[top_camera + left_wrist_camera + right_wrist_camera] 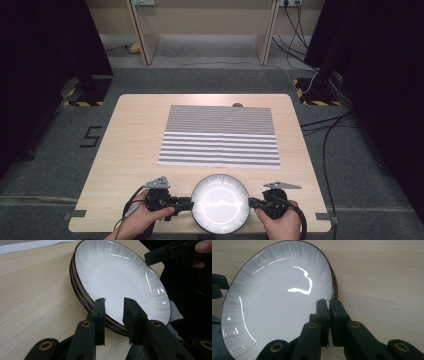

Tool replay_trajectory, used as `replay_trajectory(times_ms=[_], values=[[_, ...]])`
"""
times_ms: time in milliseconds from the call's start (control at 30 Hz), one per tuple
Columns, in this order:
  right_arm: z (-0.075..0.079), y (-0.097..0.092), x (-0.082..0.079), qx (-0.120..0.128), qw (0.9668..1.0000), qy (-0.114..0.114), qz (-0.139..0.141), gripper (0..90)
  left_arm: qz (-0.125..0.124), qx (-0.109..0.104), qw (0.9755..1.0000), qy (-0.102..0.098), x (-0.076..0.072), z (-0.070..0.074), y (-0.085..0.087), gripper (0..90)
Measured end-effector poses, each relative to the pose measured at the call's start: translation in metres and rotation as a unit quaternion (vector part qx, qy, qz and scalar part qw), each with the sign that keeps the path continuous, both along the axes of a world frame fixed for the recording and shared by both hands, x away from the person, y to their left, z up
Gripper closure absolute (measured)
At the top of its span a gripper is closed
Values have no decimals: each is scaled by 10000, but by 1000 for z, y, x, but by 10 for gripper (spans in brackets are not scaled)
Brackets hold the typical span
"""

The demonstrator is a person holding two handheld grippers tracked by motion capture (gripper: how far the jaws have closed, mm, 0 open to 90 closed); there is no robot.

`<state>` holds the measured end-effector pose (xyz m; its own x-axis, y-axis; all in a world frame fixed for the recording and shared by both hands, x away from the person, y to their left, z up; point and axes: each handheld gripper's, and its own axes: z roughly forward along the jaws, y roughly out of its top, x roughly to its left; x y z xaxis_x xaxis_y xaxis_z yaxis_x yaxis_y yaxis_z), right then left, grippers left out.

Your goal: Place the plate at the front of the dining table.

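A stack of white plates (220, 204) with dark rims lies at the table's near edge, between my two grippers. My left gripper (190, 203) meets its left rim. In the left gripper view the jaws (114, 301) straddle the stacked rims (82, 293), one jaw outside and one on the top plate's inner face, shut on them. At the right rim, my right gripper (251, 202) has its jaws (328, 301) nearly together, pinching the top plate's (277, 302) edge. The other rims (335, 287) show just behind that edge.
A grey-and-white striped mat (219, 136) lies flat mid-table, beyond the plates. Bare wooden table (135, 150) surrounds it. A small dark disc (237, 105) sits at the far edge. Cables (325, 135) run across the floor to the right, and dark stands flank the table.
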<state>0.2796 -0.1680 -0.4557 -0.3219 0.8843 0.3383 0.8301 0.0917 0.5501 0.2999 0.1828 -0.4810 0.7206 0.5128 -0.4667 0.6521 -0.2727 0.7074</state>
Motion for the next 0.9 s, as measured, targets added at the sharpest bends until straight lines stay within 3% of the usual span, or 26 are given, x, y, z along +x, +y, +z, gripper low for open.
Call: replay_trajectory(times_ms=[100,133,167,267,333,367,400,567,667,900], values=[[3,-2,0,56,10000,48,60,900,-15,-17,10000,29,0,1,0,703],[0,-2,1,384,9985,338,204,900,-39,-27,10000,51,-1,0,-1,700],[-5,2,1,496,9969,502,352,900,-39,-18,10000,36,-1,0,-1,696],[-8,7,0,368,9986,273,254,876,30,-29,10000,13,-1,1,3,684],[-2,-1,1,440,9990,38,32,854,97,-60,9999,27,-1,2,7,679],[-2,-1,1,440,9990,38,32,854,97,-60,9999,27,-1,2,7,675],[3,-9,1,347,9993,-67,-138,839,135,-51,9999,7,0,2,8,669],[-1,-9,2,424,9989,195,-36,859,116,-56,9999,26,0,2,6,656],[-2,-7,3,323,9993,200,-25,867,79,-14,9999,91,-1,0,4,657],[-1,-6,4,366,9988,286,-160,877,38,-16,10000,90,0,3,0,663]])
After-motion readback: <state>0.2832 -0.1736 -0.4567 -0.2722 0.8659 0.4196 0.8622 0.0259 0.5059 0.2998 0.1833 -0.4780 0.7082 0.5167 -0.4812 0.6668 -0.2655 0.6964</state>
